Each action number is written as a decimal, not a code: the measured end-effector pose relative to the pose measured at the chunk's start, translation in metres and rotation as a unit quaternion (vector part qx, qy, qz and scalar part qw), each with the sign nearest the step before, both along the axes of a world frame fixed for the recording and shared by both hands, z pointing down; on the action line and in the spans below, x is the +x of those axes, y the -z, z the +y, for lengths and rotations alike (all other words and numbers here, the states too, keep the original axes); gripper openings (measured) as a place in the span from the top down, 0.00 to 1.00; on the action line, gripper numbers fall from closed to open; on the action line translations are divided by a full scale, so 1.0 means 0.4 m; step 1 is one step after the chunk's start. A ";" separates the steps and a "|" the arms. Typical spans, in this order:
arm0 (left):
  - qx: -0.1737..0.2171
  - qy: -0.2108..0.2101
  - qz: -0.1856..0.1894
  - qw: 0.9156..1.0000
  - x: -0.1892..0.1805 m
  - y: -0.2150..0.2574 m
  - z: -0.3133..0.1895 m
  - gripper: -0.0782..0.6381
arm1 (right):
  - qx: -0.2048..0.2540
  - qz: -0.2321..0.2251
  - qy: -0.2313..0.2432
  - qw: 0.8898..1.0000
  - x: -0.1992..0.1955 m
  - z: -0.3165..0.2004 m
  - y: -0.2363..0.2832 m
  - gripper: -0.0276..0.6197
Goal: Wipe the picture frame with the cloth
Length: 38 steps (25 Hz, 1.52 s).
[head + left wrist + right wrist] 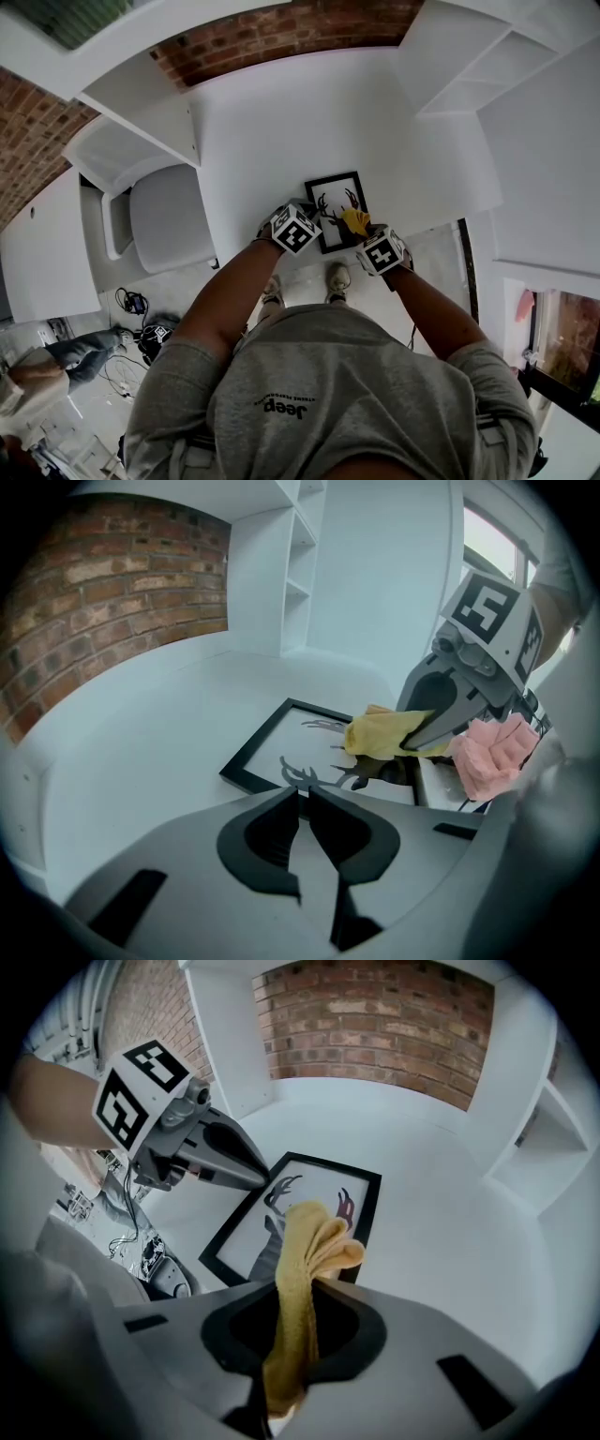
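Desk (281,122), picture frame (337,187), right hand-held gripper (292,1330) pinching cloth (305,1241)

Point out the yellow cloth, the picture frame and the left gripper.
yellow cloth (319,1237), right gripper view, bunched top fold.
picture frame (336,197), head view, upper print.
left gripper (302,791), left gripper view, between its fingertips.

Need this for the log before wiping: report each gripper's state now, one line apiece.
Left gripper: closed, nothing between its jaws, tips by the picture frame.
Right gripper: closed on the yellow cloth.
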<state>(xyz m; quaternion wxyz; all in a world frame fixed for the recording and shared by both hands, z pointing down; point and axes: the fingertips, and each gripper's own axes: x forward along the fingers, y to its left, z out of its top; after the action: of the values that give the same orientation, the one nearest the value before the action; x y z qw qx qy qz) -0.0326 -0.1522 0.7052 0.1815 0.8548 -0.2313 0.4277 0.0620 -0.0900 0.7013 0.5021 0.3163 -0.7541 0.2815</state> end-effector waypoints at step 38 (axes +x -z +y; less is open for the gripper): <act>0.038 0.003 0.111 0.993 -0.014 0.008 -0.007 0.86 | 0.053 -0.037 -0.043 0.997 -0.124 -0.284 0.000 0.87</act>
<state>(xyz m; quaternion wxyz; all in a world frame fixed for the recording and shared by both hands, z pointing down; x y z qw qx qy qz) -0.0382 -0.1551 0.7020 0.1746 0.9026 -0.2287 0.3203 0.0122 -0.2036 0.7014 0.4437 0.3638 -0.7720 0.2735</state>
